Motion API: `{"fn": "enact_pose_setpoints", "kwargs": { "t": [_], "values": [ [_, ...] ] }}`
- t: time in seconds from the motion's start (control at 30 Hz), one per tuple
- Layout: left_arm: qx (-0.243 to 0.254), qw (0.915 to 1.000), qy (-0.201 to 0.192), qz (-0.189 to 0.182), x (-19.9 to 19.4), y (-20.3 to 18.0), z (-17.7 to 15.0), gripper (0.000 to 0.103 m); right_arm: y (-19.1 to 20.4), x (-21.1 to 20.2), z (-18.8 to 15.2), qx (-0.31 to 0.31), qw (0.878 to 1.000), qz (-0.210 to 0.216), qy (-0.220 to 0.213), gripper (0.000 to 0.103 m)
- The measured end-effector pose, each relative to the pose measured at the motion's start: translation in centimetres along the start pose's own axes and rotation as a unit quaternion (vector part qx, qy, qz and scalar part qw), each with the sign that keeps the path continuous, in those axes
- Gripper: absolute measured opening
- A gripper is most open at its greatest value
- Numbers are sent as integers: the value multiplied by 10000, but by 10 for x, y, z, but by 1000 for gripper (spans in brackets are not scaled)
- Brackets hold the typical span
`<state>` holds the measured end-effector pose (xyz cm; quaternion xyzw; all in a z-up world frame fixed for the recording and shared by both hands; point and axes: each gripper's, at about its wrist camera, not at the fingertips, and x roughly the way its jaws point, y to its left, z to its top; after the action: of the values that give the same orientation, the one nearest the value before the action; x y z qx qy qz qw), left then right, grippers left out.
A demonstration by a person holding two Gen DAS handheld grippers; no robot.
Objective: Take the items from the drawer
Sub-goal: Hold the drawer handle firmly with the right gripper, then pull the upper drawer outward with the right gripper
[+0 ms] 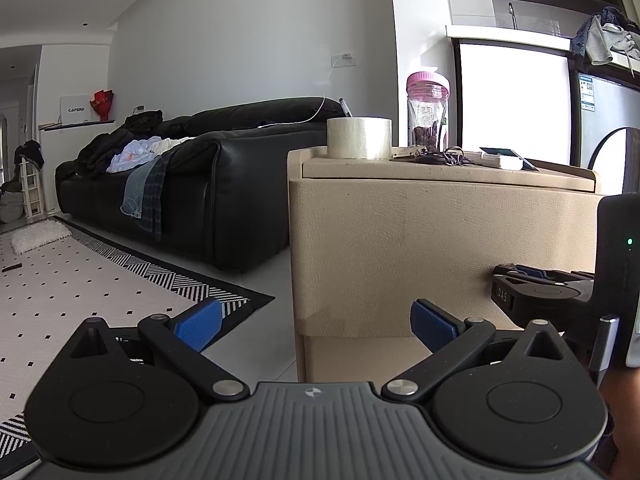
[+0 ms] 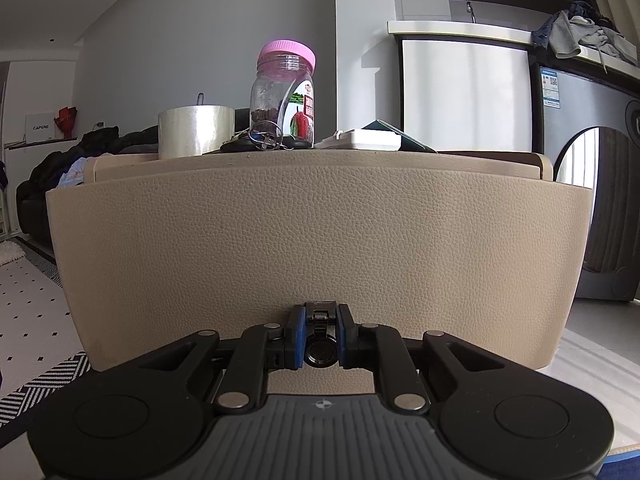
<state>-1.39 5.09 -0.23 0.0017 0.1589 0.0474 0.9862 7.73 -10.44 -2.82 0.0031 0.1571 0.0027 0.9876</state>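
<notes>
- Your right gripper (image 2: pixel 319 338) sat tight against the beige drawer front (image 2: pixel 312 240), low and near its middle, with both blue pads pinched onto a small dark handle (image 2: pixel 320 350).
- Your left gripper (image 1: pixel 316 326) hung off the cabinet's left corner, fingers spread wide and holding nothing; the corner edge fell between its pads.
- The drawer front faced your right gripper squarely, its long axis running left to right across the view, so any pull would have come straight back along the fingers. The right hand was clearly the nearer one.
- I couldn't tell whether the drawer was fully shut or slightly out; in the left view the front seemed to stand a little proud of the cabinet top (image 1: pixel 440 172).
- Nothing inside the drawer was visible, so its items couldn't be placed.
- On top stood a tape roll (image 2: pixel 196 132), a pink-lidded jar (image 2: pixel 285 92), keys (image 2: pixel 264 140) and a white box (image 2: pixel 364 138); whether any came from the drawer couldn't be judged.
</notes>
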Motion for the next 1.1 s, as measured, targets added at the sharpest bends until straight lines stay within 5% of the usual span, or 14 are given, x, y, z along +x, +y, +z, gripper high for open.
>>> {"fn": "enact_pose_setpoints", "kwargs": {
  "t": [1.1],
  "values": [
    [-97,9999,23,-50,-20,14,1,103,-3,-83,-25,168,9998,133,16,16]
  ]
}}
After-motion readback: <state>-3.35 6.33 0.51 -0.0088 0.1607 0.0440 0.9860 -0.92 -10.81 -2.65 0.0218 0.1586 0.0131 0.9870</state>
